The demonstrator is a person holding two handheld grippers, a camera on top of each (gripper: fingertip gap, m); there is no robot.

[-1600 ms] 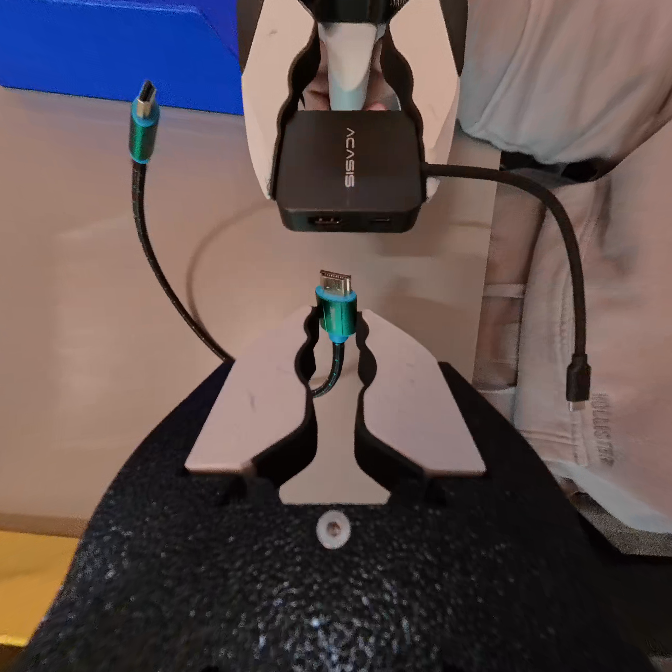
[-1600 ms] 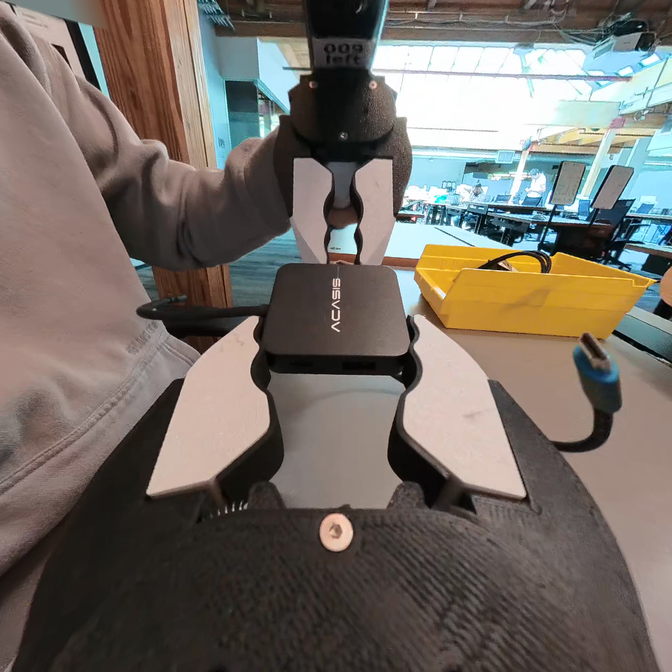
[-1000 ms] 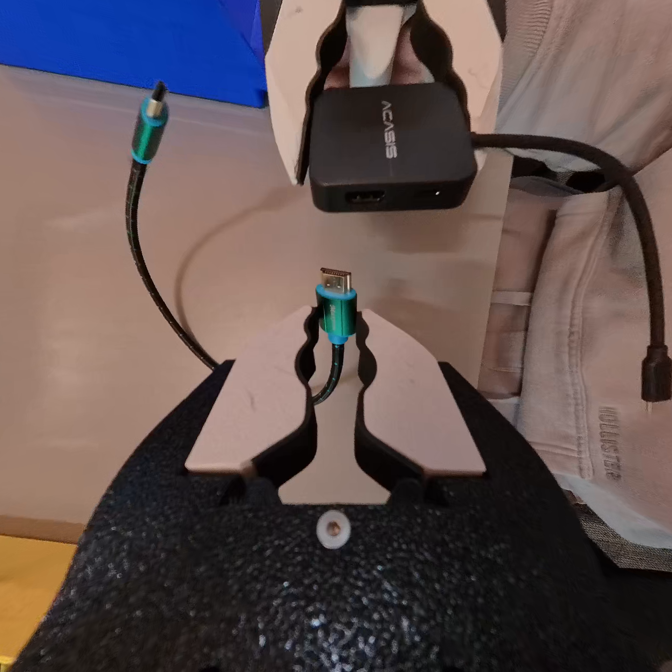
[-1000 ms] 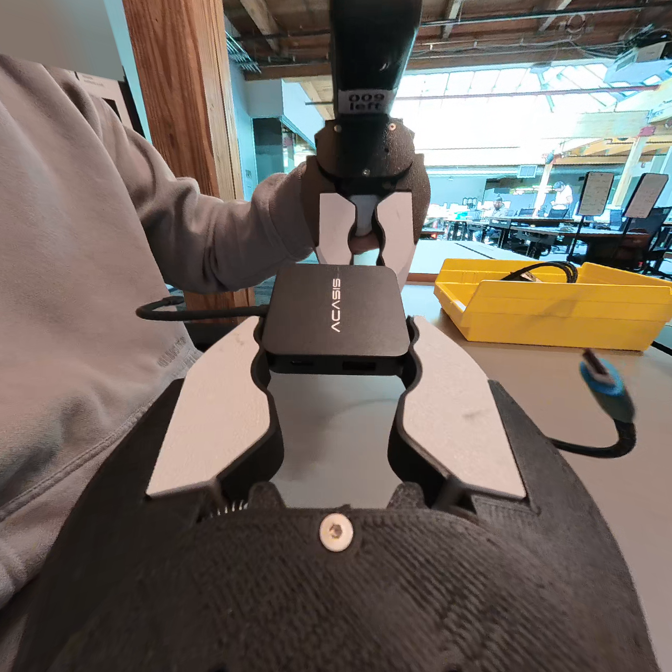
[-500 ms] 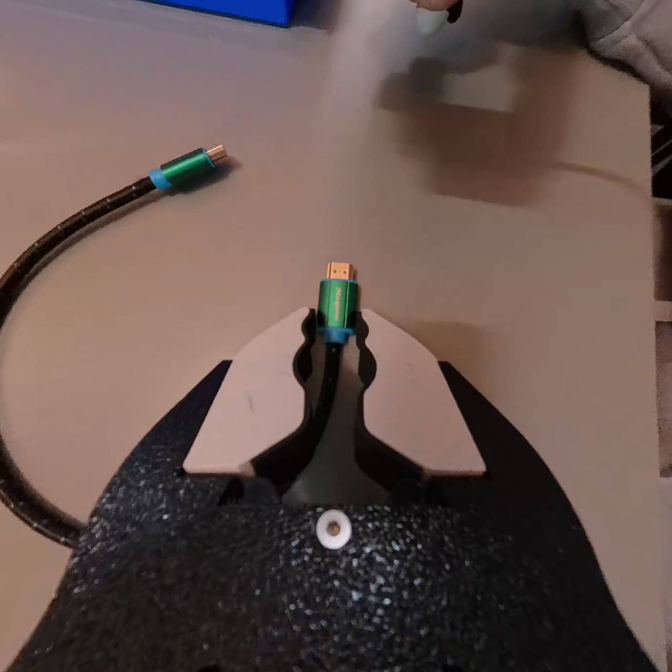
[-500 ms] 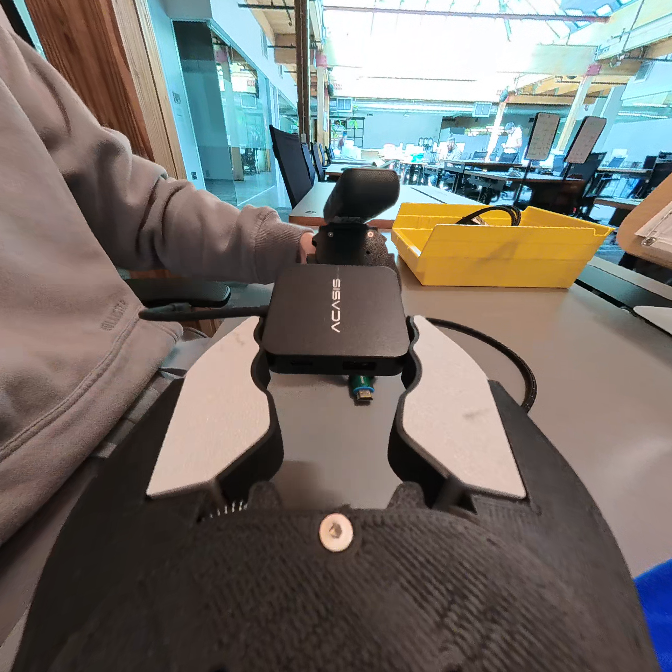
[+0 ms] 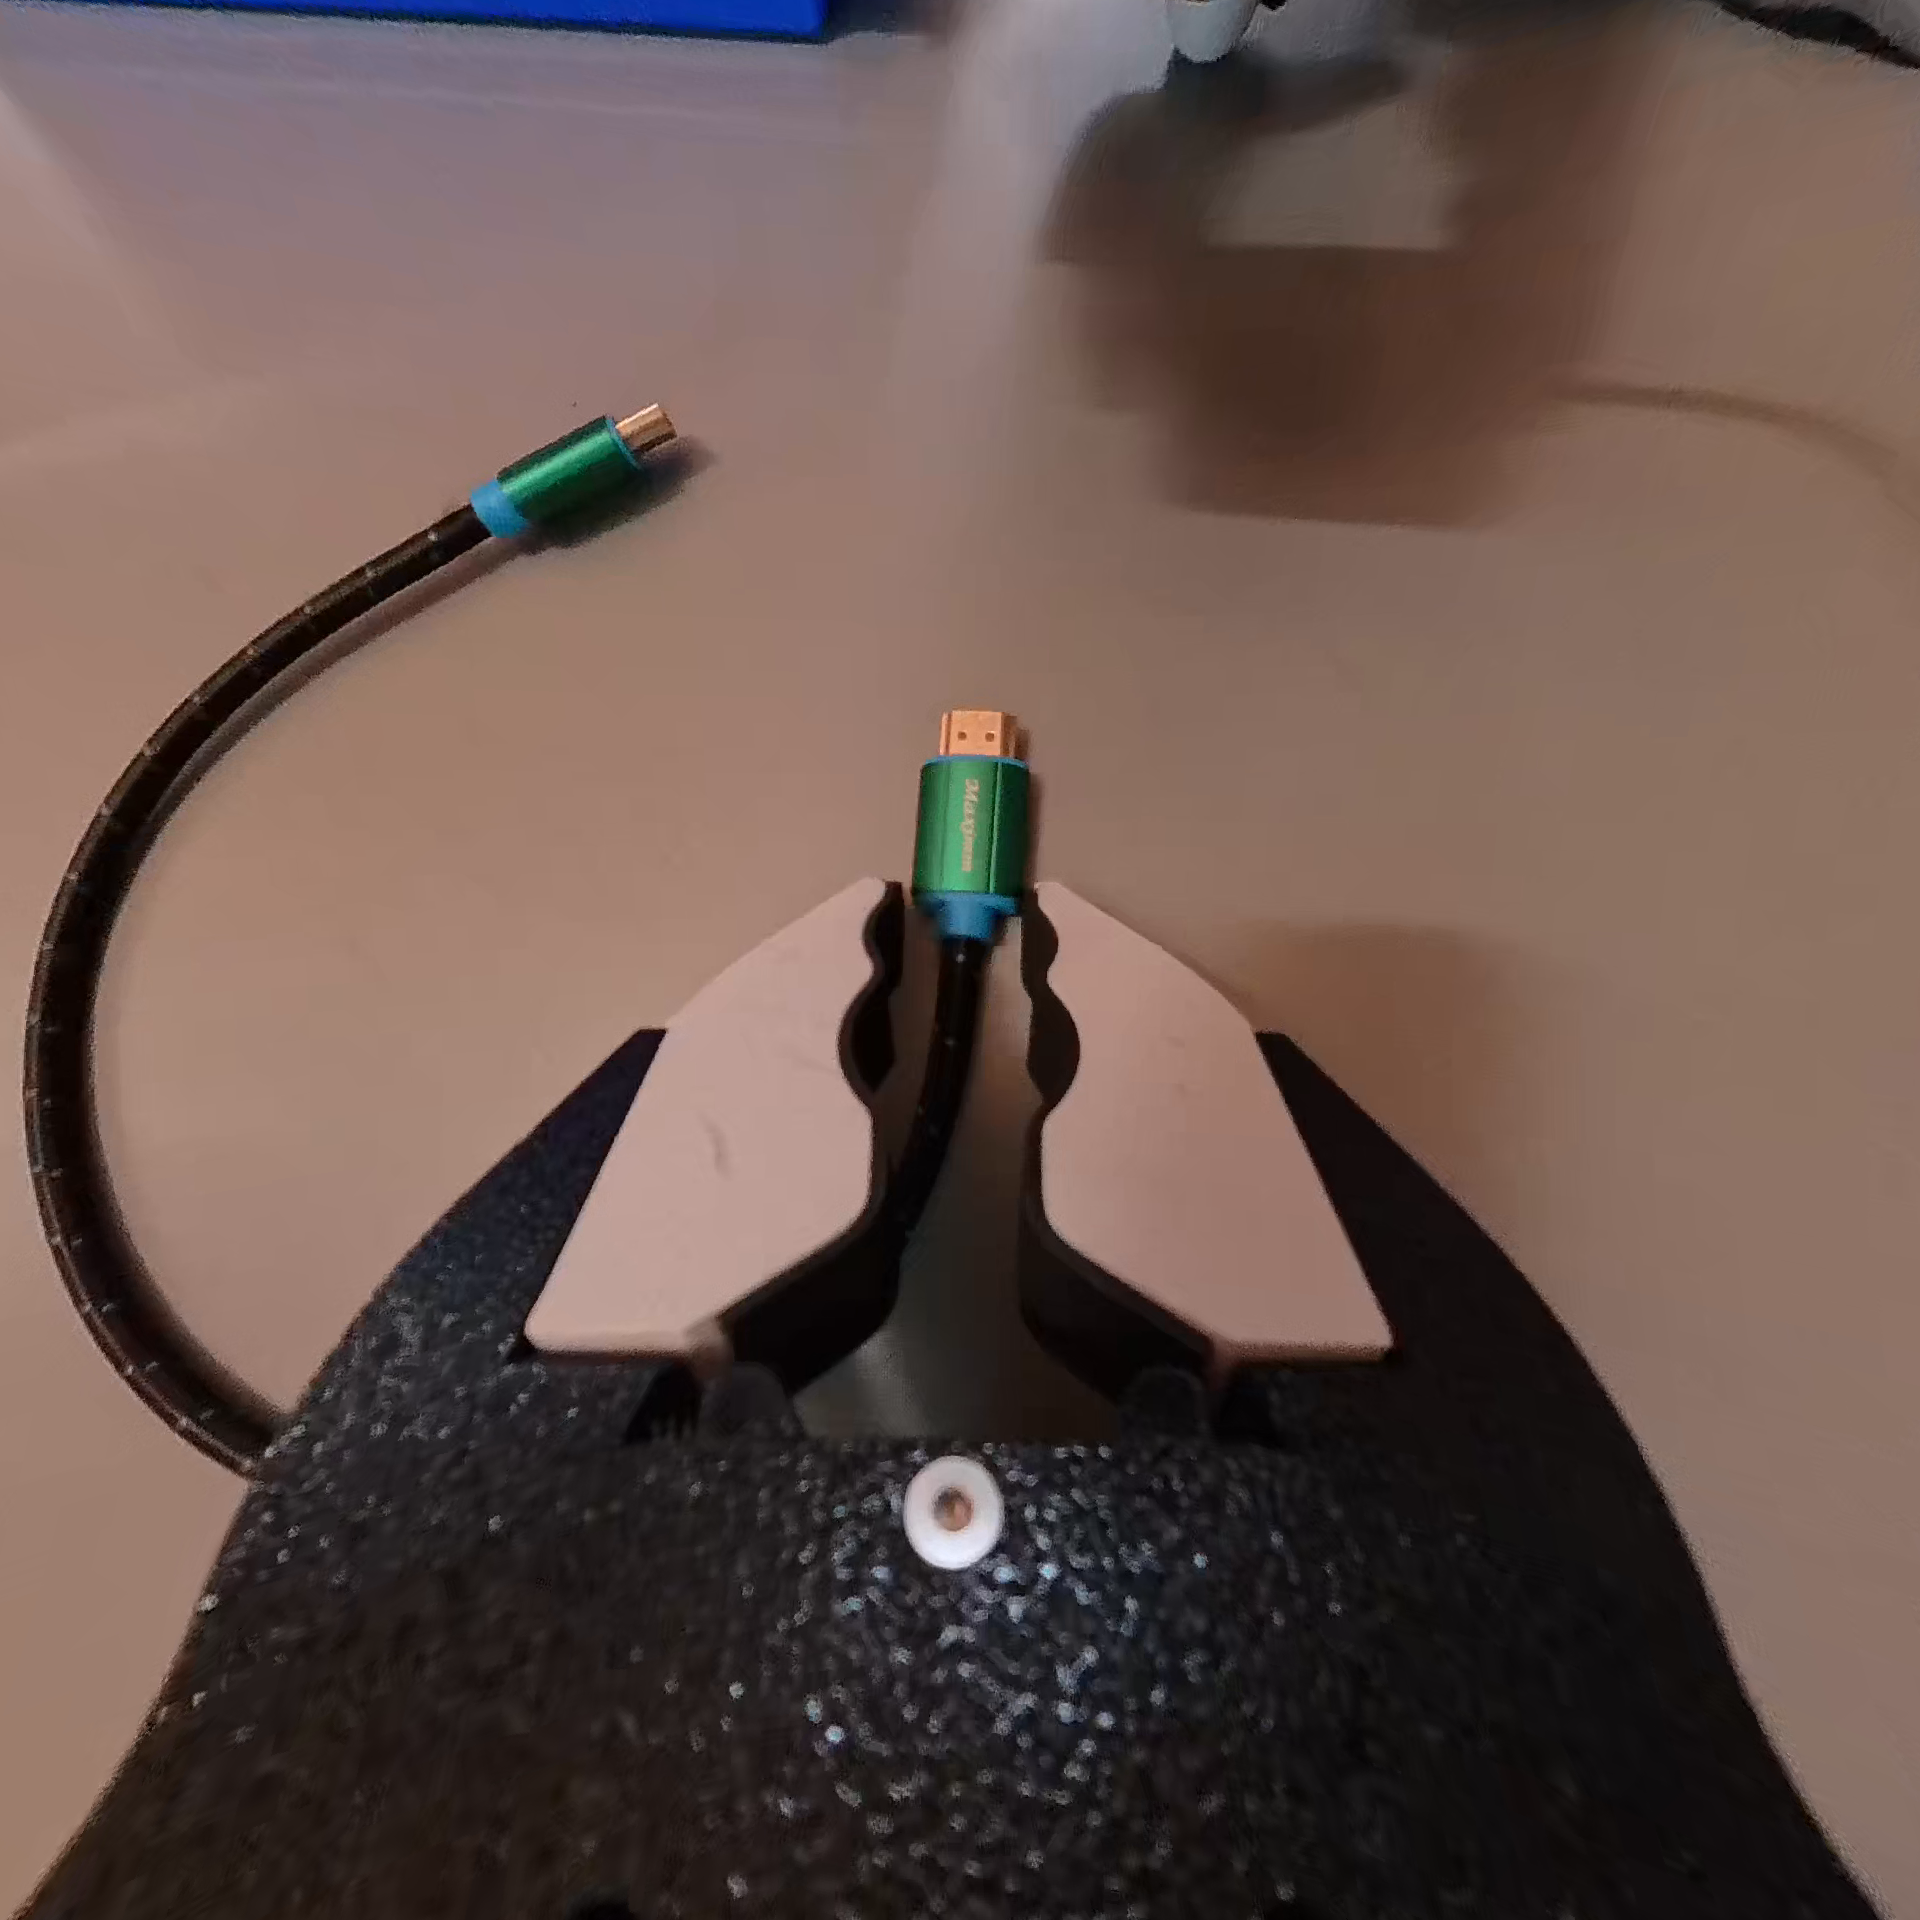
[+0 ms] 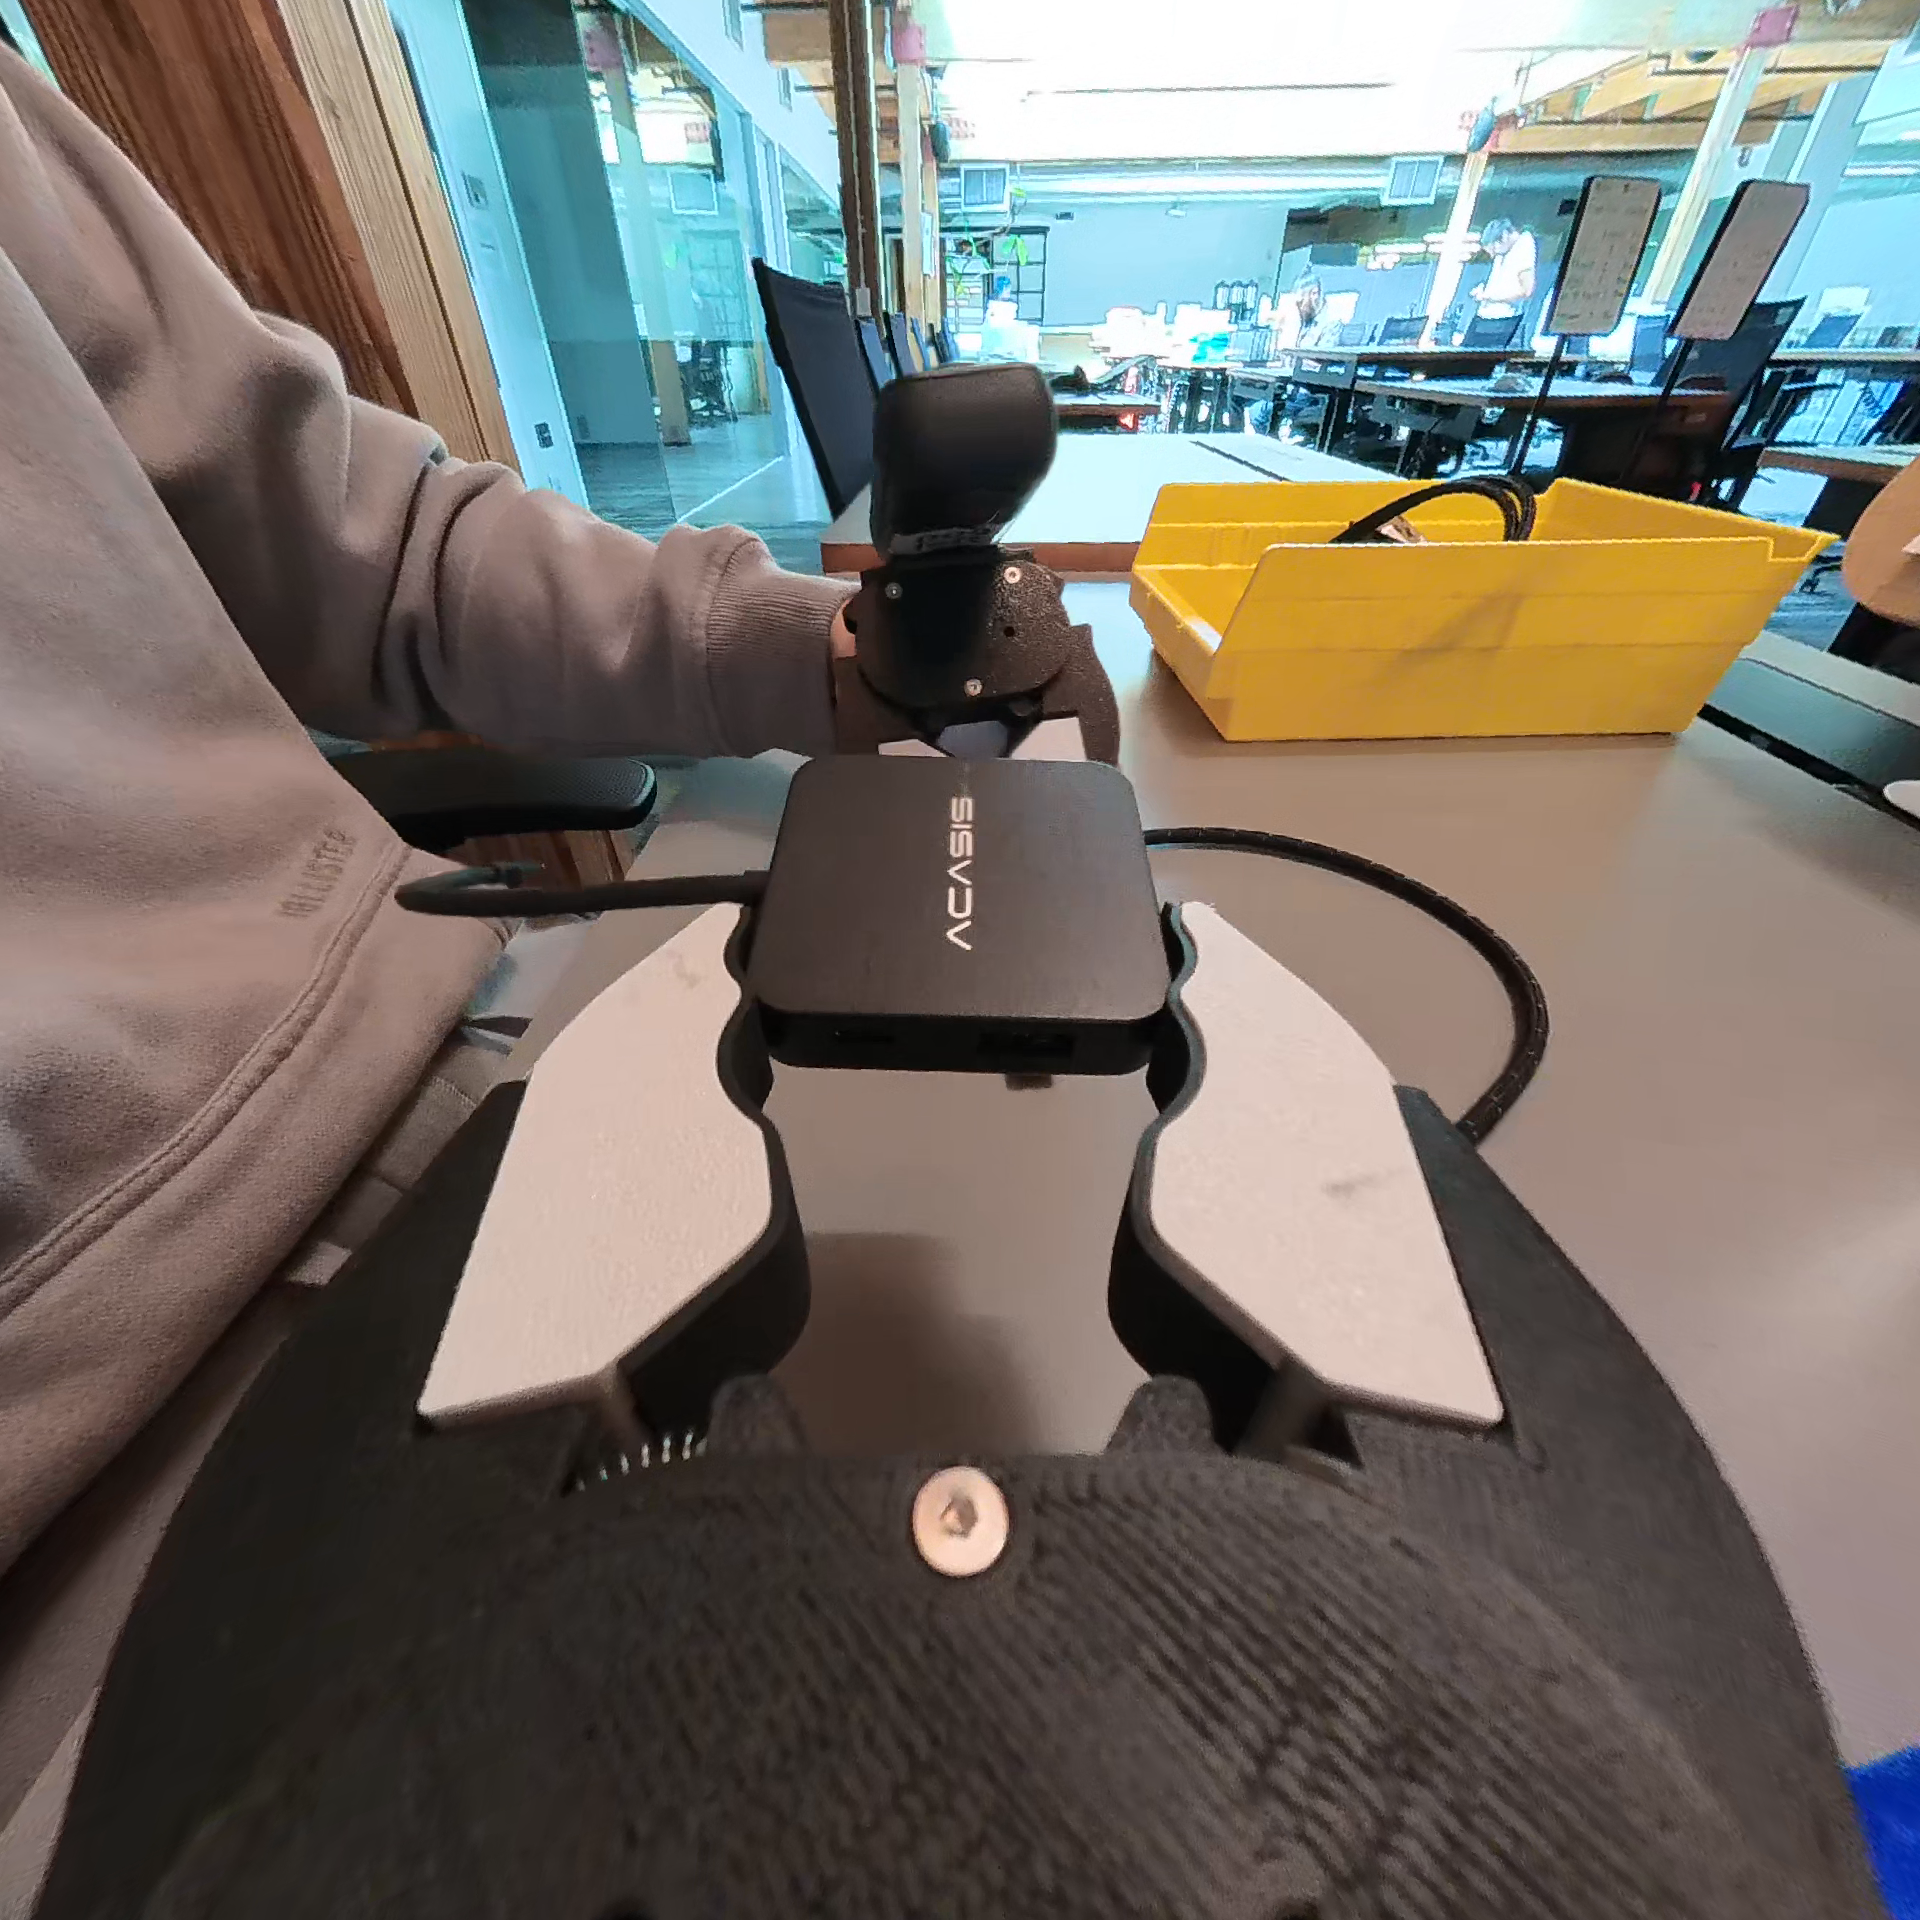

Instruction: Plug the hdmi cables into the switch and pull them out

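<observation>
My left gripper [image 7: 968, 904] is pinched on the blue collar of a green HDMI plug [image 7: 971, 826]; its gold tip points forward, away from me, low over the grey table [image 7: 1351, 665]. Black braided cable [image 7: 83, 987] runs back between my fingers, loops out to the left and ends in a second green plug [image 7: 574, 474] lying on the tabletop, gold tip aimed right. Top right of the left wrist view is motion-blurred; can't make out what's there.

My right gripper [image 8: 961, 940] is clamped on the black switch box [image 8: 958, 902], one fingertip on each side, box held flat above the table [image 8: 1662, 935]. Two ports on its near edge face me, both empty. A thin black lead [image 8: 582, 891] exits its left side toward my grey sweatshirt [image 8: 187, 727]. Beyond the switch, the left gripper [image 8: 961, 665] sits low, tilted down at the table, its fingertips hidden behind the box. Yellow bin [image 8: 1455, 623] with black cables stands farther back on the right
</observation>
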